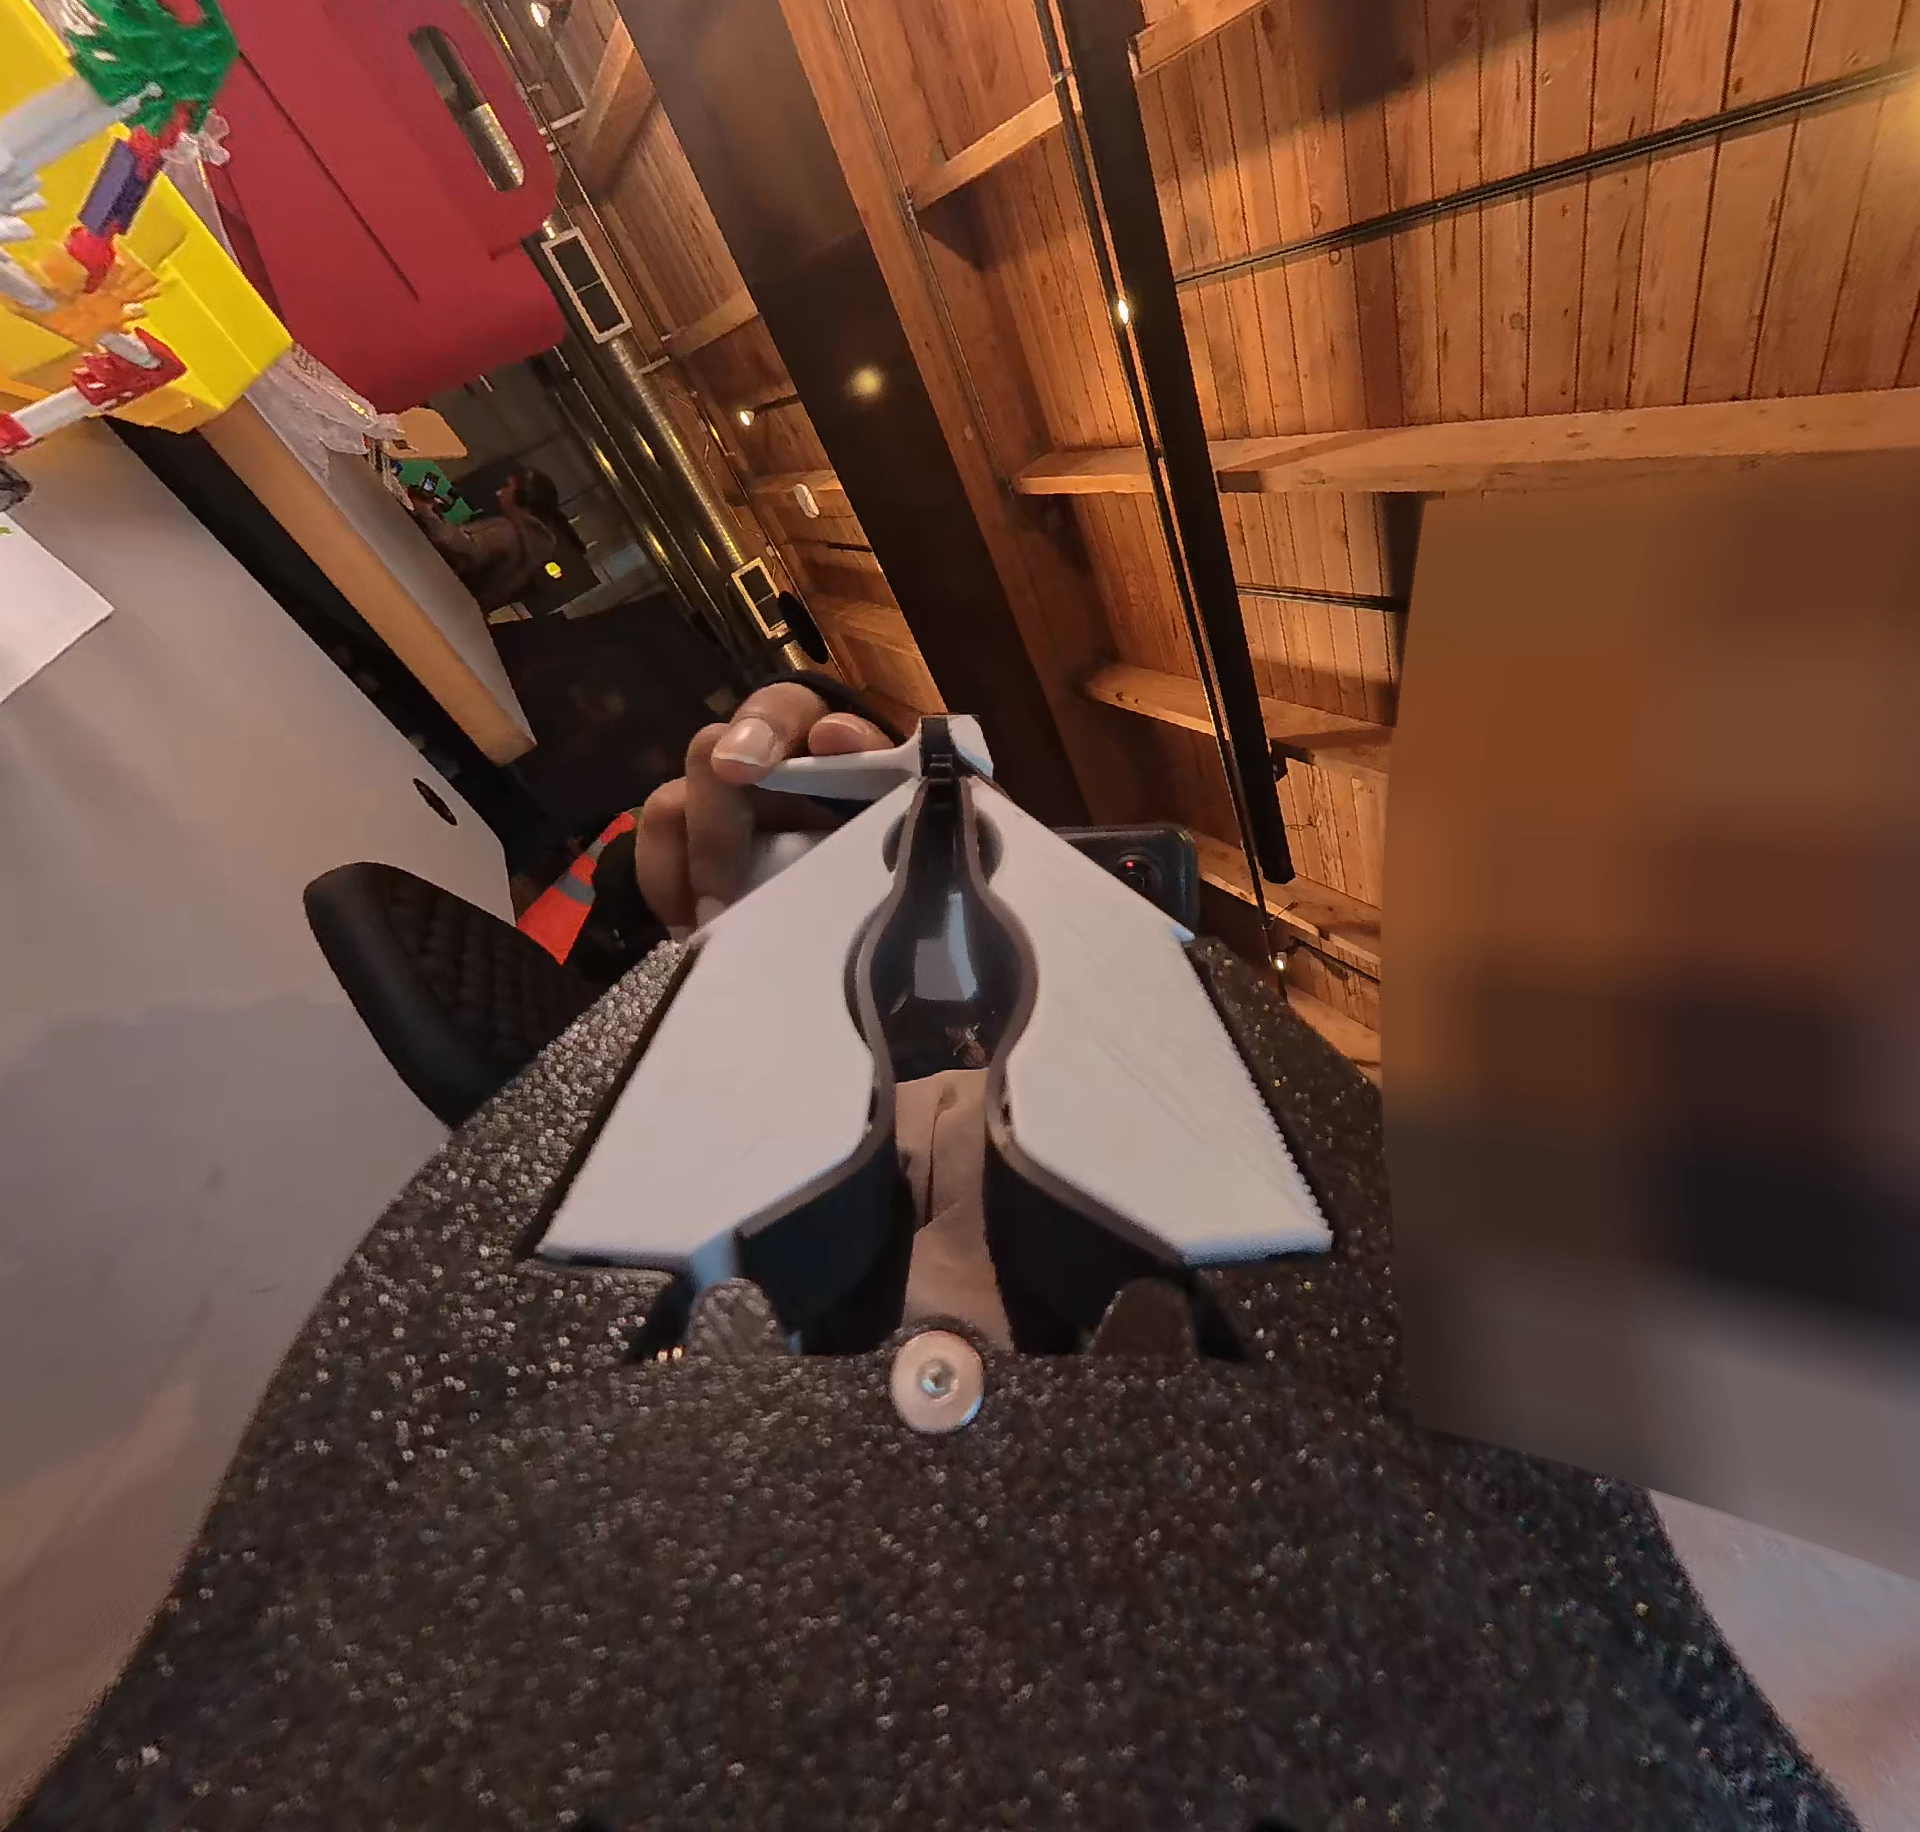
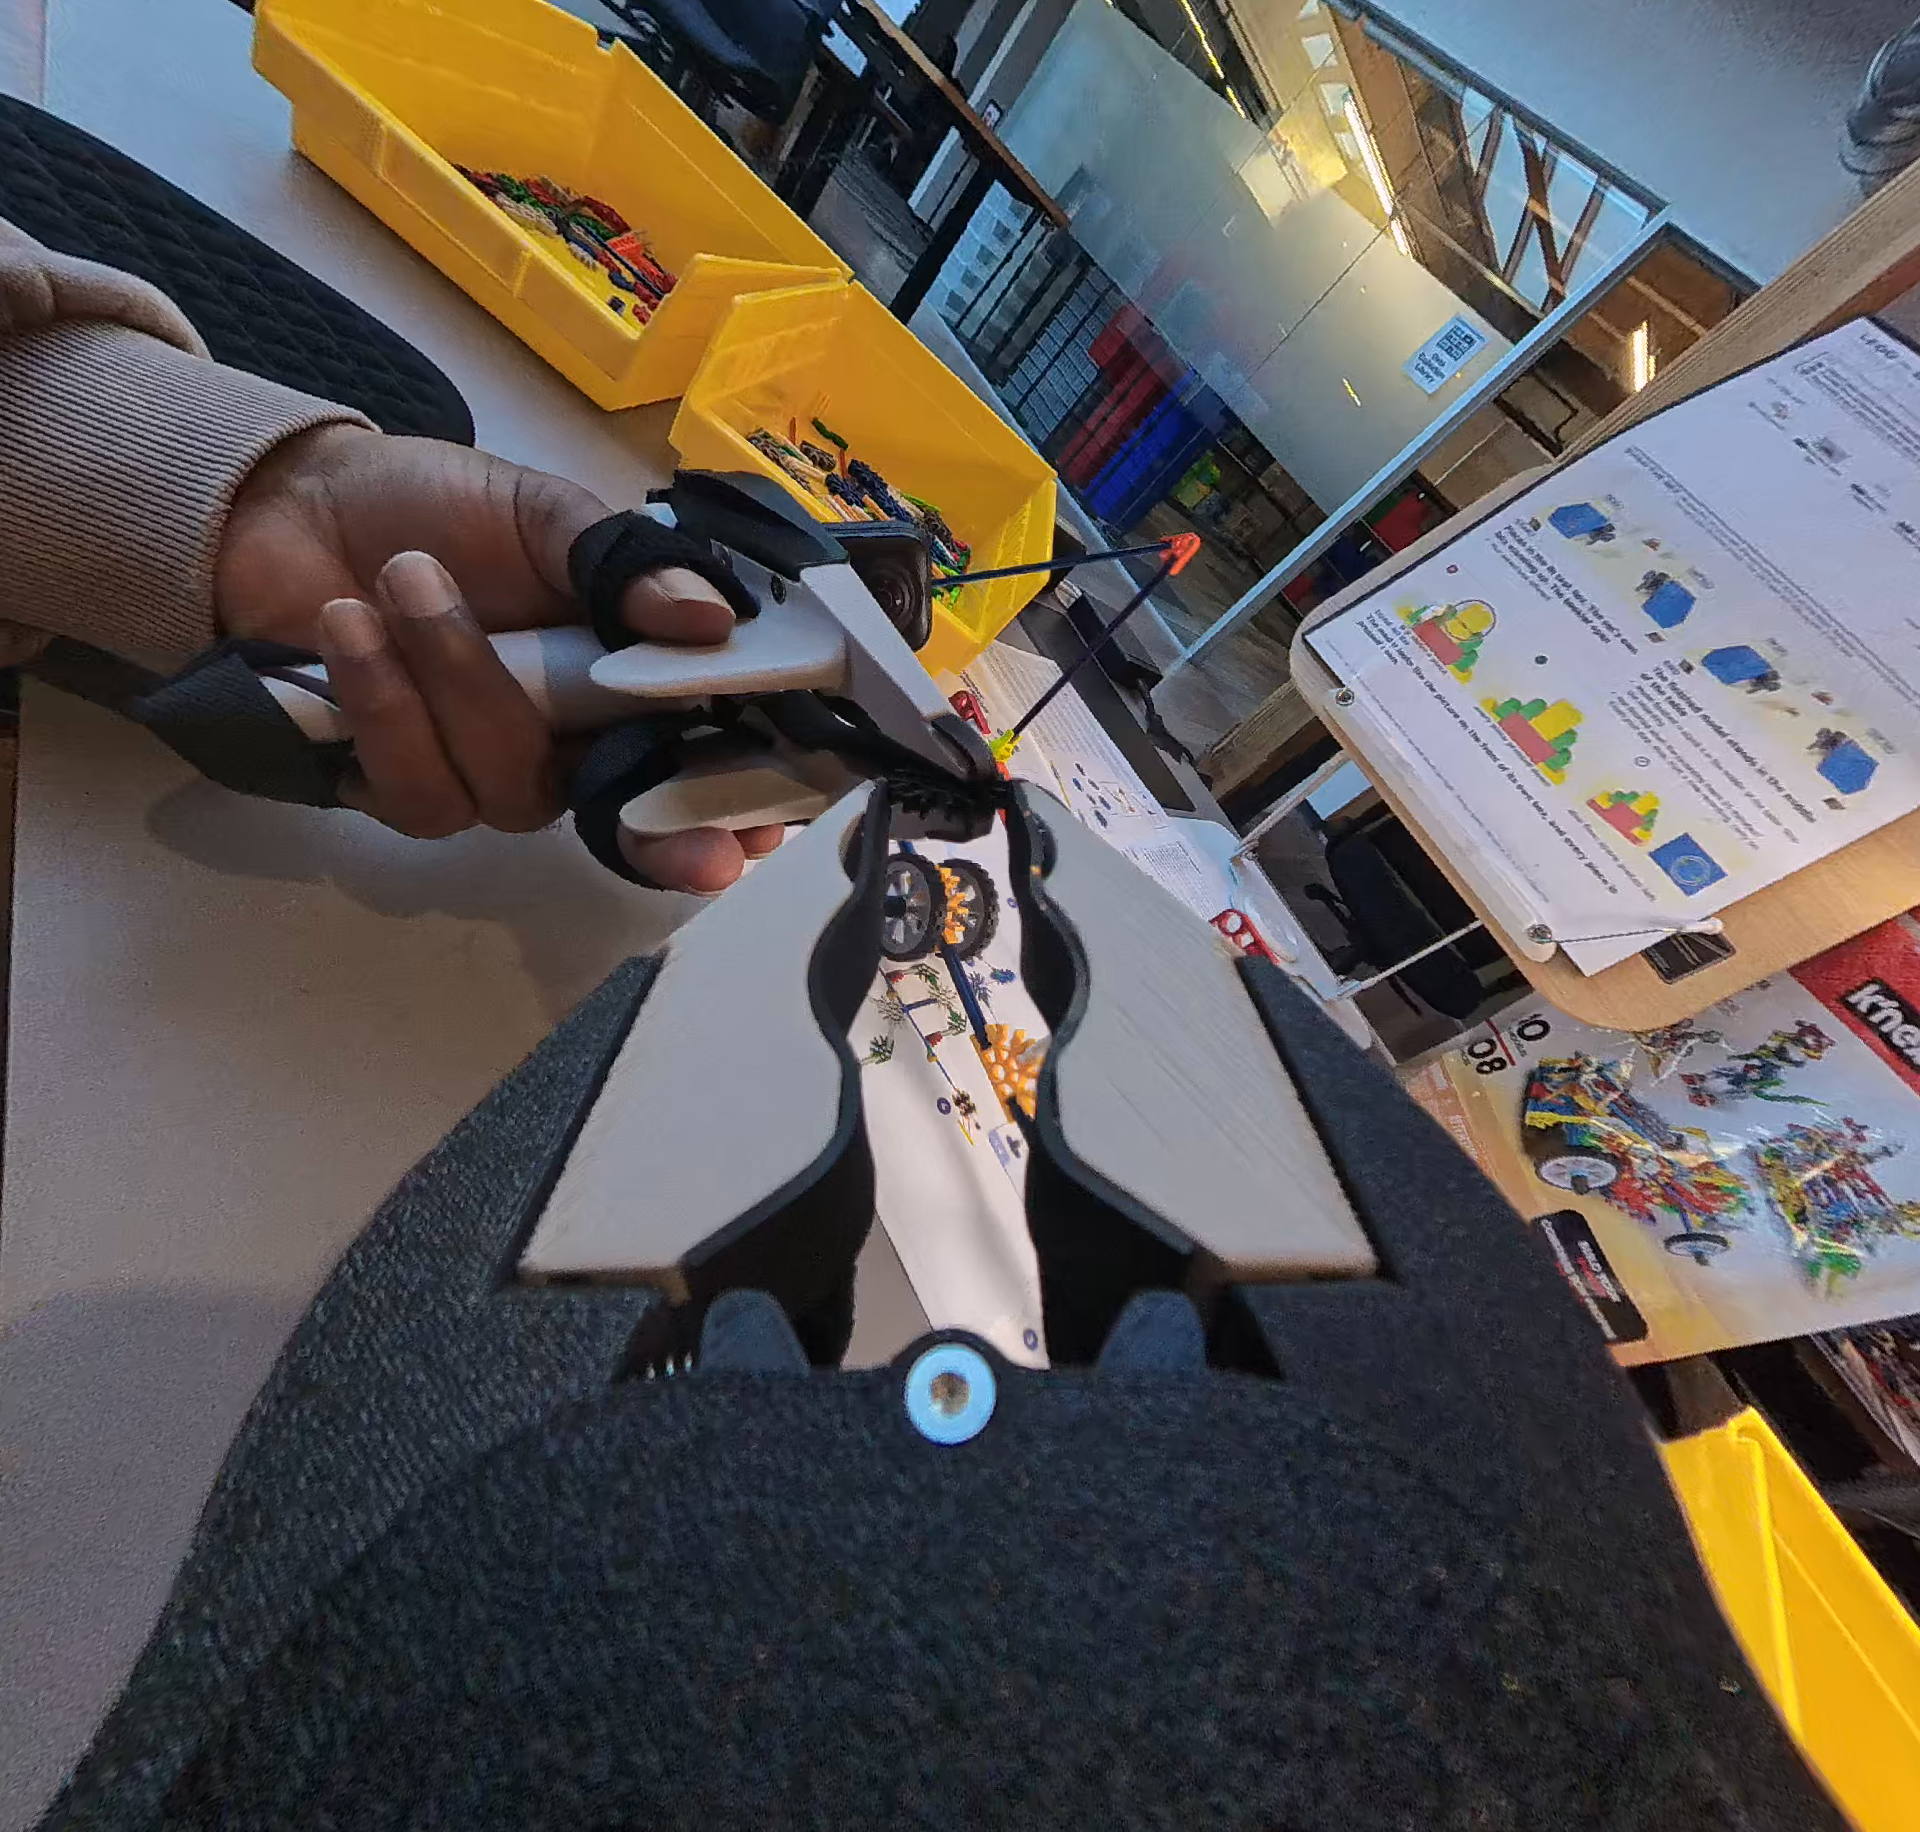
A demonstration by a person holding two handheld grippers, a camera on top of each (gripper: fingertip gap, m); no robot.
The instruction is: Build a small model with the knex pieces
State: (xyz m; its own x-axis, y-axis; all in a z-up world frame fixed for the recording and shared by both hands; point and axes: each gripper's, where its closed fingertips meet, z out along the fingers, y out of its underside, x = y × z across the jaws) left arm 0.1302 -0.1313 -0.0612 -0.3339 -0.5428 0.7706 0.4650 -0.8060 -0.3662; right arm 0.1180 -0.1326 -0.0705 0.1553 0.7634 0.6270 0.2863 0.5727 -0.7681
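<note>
The right gripper (image 2: 951,795) and left gripper (image 2: 961,743) meet tip to tip, fingers pinched narrow on a black toothed plastic piece (image 2: 935,795) above the small wheeled rod-and-connector model (image 2: 940,904); yellow plastic parts bins (image 2: 862,369) sit far left on the grey bench (image 2: 260,1003)

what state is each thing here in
left gripper: shut on black piece
right gripper: shut on the same black piece
near bin: open, small parts inside
far bin: open, small parts inside
wheels: paired side by side, below the grippers
</note>
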